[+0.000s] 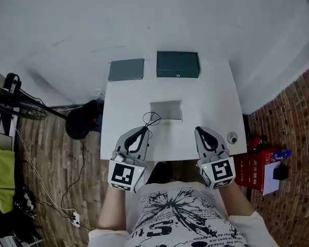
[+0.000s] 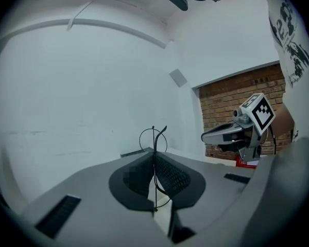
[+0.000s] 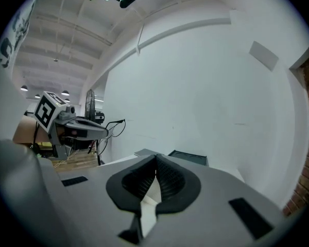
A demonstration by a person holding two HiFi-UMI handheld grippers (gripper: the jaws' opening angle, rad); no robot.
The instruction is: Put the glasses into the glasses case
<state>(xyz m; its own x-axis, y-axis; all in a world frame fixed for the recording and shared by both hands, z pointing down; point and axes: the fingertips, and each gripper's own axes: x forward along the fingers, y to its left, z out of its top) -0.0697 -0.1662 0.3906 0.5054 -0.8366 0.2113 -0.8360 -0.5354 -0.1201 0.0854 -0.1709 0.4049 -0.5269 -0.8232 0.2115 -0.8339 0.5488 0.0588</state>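
Observation:
Thin black wire-rimmed glasses stick out from the tips of my left gripper, which is shut on them above the near edge of the white table. In the left gripper view the wire frame stands upright, pinched between the closed jaws of the left gripper. A dark green case sits closed at the table's far edge. My right gripper is shut and empty near the front right. In the right gripper view, the right gripper has its jaws meeting, with the case beyond them.
A flat grey case lies left of the dark one. A grey rectangular pad lies mid-table, just beyond the glasses. A small round object sits at the front right corner. A red box and cables are on the floor.

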